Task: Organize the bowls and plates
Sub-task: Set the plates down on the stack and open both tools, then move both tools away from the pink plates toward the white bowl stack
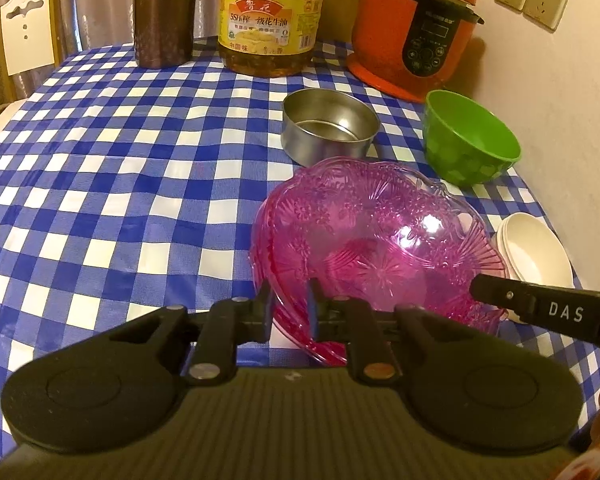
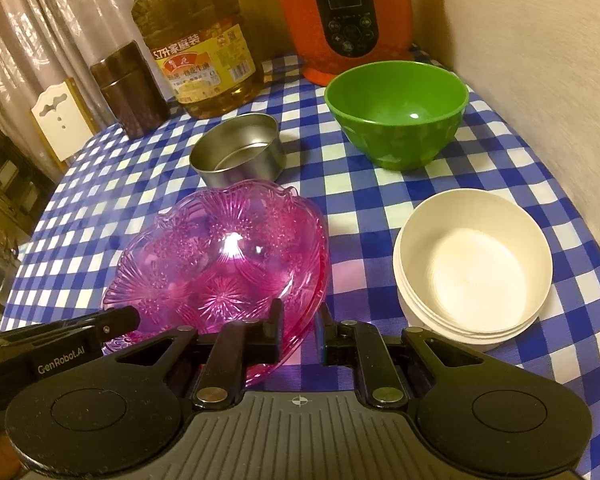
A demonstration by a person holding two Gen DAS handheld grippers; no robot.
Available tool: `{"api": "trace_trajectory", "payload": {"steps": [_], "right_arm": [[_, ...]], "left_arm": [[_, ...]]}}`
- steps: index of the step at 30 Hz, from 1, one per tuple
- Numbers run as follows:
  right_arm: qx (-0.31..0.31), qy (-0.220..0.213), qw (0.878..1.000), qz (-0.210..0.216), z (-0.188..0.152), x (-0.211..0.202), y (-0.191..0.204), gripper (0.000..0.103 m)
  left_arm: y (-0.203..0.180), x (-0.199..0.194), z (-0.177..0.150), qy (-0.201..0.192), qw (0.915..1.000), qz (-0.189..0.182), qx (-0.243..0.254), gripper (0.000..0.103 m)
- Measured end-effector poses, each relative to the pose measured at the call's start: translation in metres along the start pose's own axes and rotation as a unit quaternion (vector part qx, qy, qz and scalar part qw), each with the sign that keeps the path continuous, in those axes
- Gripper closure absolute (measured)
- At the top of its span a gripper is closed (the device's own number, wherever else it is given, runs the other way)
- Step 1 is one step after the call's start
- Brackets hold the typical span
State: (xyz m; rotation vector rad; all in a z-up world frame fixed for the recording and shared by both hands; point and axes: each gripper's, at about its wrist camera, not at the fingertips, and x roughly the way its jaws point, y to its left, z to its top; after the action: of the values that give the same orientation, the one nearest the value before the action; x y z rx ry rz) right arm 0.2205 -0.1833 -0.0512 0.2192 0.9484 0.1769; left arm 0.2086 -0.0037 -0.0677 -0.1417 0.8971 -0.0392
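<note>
Two grippers worked one load: the left gripper (image 1: pixel 290 308) and the right gripper (image 2: pixel 302 330) each pinched the near rim of the pink dish (image 1: pixel 376 240), fingers clenched on the thin scalloped edge at points a little apart. Beneath its rim a second pink edge showed, so it appeared nested on another like it; the two-sided hold was judged a way to keep the wide, shallow piece level. It sat on the blue-checked tablecloth (image 1: pixel 120 168), near the front edge, just in front of the steel tin (image 1: pixel 328 128). To its right stood a stack of white bowls (image 2: pixel 474 264), the green bowl (image 2: pixel 396 112) behind them, like already grouped with like. Writing read: "5.7升家庭装" and "花生油" on the oil jug (image 1: pixel 270 20); "DAS" and "GenRobot.AI" on the gripper bodies. Lettering on the orange cooker (image 2: pixel 348 12) was too blurred to read.
</note>
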Motion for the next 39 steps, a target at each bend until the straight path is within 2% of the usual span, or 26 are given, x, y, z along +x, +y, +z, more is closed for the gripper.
{"api": "trace_trajectory", "payload": {"steps": [7,9,10,11,12,13,20,22,25,26,28,39], "right_arm": [[0.008,0.001,1.000,0.004,-0.001,0.005,0.000,0.088],[0.007,-0.001,1.000,0.005,0.000,0.005,-0.001,0.086],[0.006,-0.003,1.000,0.005,0.000,0.005,-0.001,0.075],[0.005,-0.006,1.000,0.003,0.000,0.005,-0.001,0.058],[0.007,-0.012,1.000,0.005,0.000,0.004,-0.002,0.051],[0.013,-0.016,1.000,0.010,0.000,0.002,-0.004,0.048],[0.052,-0.036,0.998,0.023,-0.010,-0.014,-0.021,0.048],[0.060,-0.041,0.997,0.029,-0.017,-0.018,-0.025,0.049],[0.064,-0.040,0.996,0.043,-0.022,-0.017,-0.027,0.077],[0.063,-0.037,0.996,0.047,-0.023,-0.015,-0.026,0.079],[0.061,-0.035,0.996,0.048,-0.022,-0.011,-0.023,0.089],[0.066,-0.031,0.997,0.039,-0.021,-0.009,-0.025,0.090]], "left_arm": [[0.000,0.003,0.000,0.000,0.9999,0.010,0.011,0.087],[0.000,0.003,-0.001,-0.004,0.9997,0.017,0.016,0.080],[0.000,0.003,-0.001,-0.007,0.9997,0.016,0.018,0.074],[0.001,0.002,-0.001,-0.011,0.9996,0.017,0.019,0.072],[0.002,0.000,-0.001,-0.013,0.9996,0.018,0.018,0.071],[0.003,-0.001,-0.002,-0.016,0.9996,0.018,0.016,0.071],[0.015,-0.011,-0.011,-0.028,0.9994,0.012,-0.018,0.071],[0.018,-0.011,-0.013,-0.029,0.9991,0.011,-0.029,0.070],[0.019,-0.009,-0.015,-0.028,0.9991,0.008,-0.032,0.070],[0.019,-0.009,-0.016,-0.026,0.9991,0.008,-0.031,0.070],[0.018,-0.008,-0.017,-0.026,0.9992,0.005,-0.030,0.070],[0.018,-0.006,-0.018,-0.023,0.9992,0.002,-0.031,0.070]]}}
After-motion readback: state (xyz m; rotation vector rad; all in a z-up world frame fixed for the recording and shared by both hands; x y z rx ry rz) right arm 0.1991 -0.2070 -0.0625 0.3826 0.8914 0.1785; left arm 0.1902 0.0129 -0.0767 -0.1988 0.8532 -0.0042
